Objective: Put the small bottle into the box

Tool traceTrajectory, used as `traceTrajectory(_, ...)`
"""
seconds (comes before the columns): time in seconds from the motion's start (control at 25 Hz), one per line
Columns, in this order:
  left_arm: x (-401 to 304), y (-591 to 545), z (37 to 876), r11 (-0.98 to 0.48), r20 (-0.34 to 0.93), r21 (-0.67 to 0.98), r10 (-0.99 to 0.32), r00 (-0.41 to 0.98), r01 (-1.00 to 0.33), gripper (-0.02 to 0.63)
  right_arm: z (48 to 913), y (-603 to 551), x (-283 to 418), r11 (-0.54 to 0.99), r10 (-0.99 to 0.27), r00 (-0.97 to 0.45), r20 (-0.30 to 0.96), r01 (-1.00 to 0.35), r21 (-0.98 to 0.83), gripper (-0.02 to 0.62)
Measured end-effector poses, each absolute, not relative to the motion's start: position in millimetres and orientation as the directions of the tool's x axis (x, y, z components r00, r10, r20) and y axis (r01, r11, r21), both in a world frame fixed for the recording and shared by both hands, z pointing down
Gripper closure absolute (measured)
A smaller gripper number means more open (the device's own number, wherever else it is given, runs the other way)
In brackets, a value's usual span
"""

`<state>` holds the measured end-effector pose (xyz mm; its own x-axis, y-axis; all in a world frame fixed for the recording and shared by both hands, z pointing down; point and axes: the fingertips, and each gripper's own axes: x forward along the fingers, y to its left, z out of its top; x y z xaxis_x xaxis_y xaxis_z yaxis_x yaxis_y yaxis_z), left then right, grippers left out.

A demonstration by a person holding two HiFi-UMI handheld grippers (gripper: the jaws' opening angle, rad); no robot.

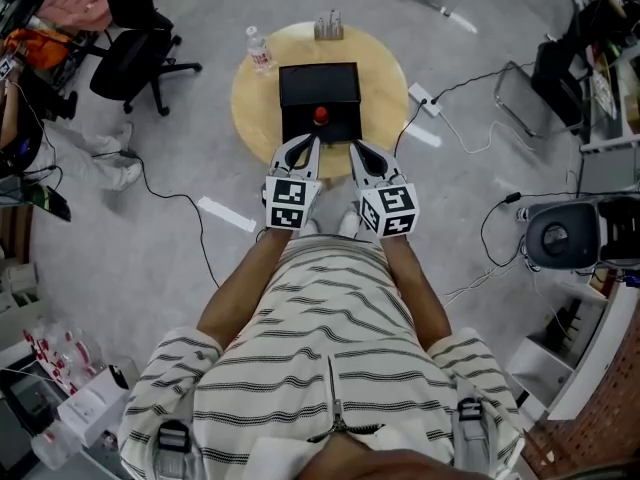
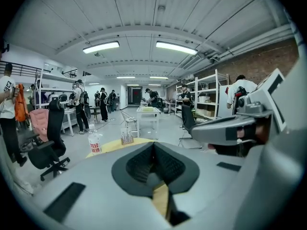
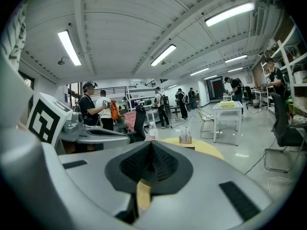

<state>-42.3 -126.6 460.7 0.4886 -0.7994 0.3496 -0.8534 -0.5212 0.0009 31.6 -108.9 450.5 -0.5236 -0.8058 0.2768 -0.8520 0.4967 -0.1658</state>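
Observation:
A black box (image 1: 319,86) lies in the middle of a round yellow table (image 1: 250,103). A small object with a red top (image 1: 321,116) stands at the box's near part; whether it is the small bottle I cannot tell. Both grippers hang side by side just in front of the table's near edge, pointing at the box. My left gripper (image 1: 311,142) (image 2: 153,145) is shut with nothing between its pads. My right gripper (image 1: 357,147) (image 3: 151,143) is also shut and holds nothing. The box is hidden behind the jaws in both gripper views.
A clear water bottle (image 1: 260,50) (image 2: 95,143) (image 3: 153,132) stands at the table's far left, and a small rack (image 1: 328,28) (image 2: 126,137) (image 3: 185,137) at its far edge. An office chair (image 1: 135,63) and floor cables (image 1: 470,128) surround the table. People stand in the background.

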Motion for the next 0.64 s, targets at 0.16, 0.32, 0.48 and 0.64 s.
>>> traceTrajectory(0.16, -42, -126, 465, -0.528, 0.353, 0.005, -0.794, 0.495, -0.849, 0.584, 452, -113, 34, 0.498, -0.805, -0.526, 0.275, -0.851, -0.169, 0.576)
traceTrajectory(0.32, -41, -124, 464, -0.531, 0.345, 0.029, -0.79, 0.507, -0.847, 0.584, 454, -112, 36, 0.504, -0.803, -0.53, 0.273, -0.848, -0.164, 0.577)
traceTrajectory(0.48, -39, -126, 464, -0.543, 0.336, 0.033, -0.784, 0.521, -0.839, 0.584, 456, -116, 39, 0.5, -0.805, -0.527, 0.274, -0.85, -0.165, 0.577)
traceTrajectory(0.64, -34, -129, 464, -0.549, 0.329, 0.04, -0.782, 0.53, -0.835, 0.584, 458, -122, 45, 0.498, -0.806, -0.526, 0.272, -0.85, -0.17, 0.577)
